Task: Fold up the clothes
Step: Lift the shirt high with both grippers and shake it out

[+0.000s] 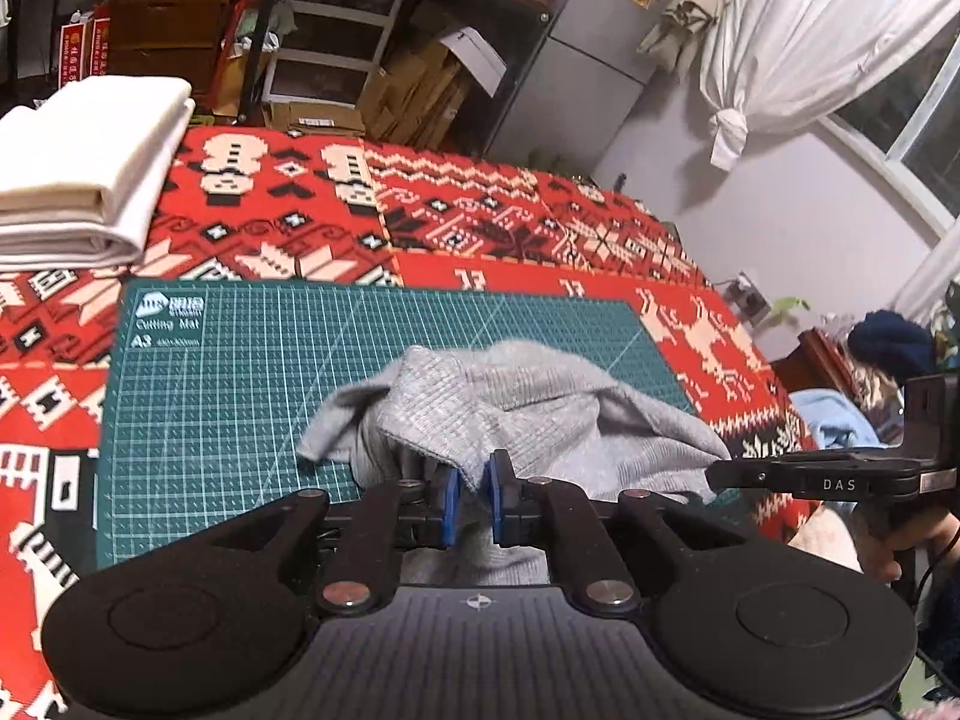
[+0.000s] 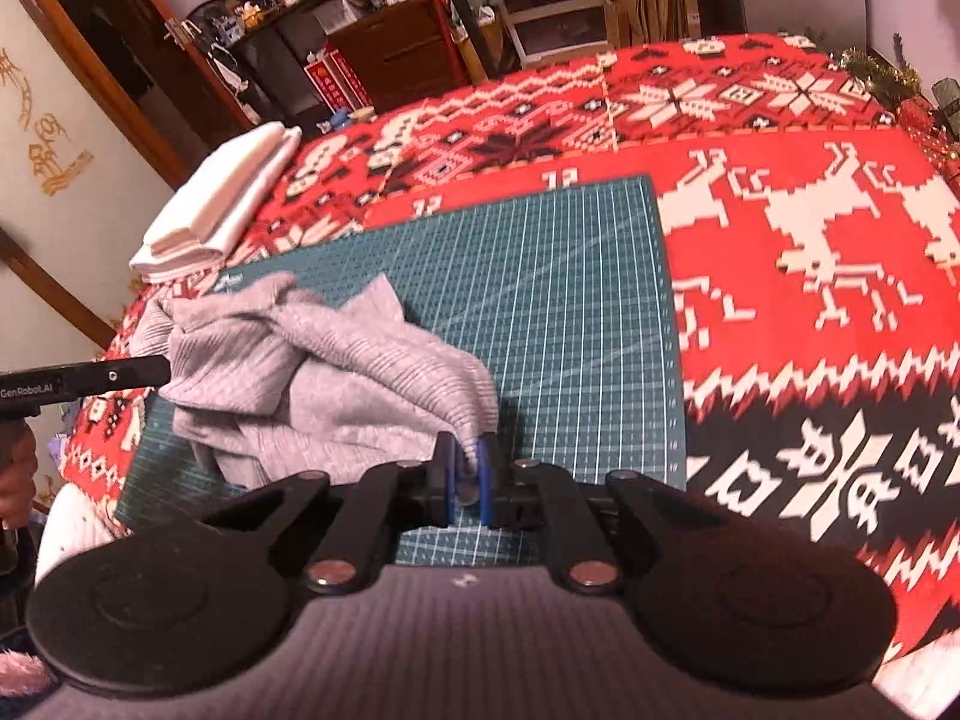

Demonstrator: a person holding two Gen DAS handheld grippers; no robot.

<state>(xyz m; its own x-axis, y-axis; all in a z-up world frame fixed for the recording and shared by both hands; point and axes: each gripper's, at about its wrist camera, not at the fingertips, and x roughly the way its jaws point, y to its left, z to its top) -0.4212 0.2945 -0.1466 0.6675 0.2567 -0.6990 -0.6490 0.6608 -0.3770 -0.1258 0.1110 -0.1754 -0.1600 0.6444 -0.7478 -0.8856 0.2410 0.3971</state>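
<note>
Right wrist — tongs [image 2: 467, 483] pinching sweater [image 2: 312, 372]

Grey garment [image 1: 540, 402], green gridded mat [image 1: 240, 372], red patterned cloth [image 1: 480, 210].

We see a table covered with a red patterned cloth [image 1: 480, 222]. On this cloth lies a green cutting mat [image 1: 240, 390], and a stack of folded white fabric [image 1: 90, 174] rests near the mat's far left corner.
</note>
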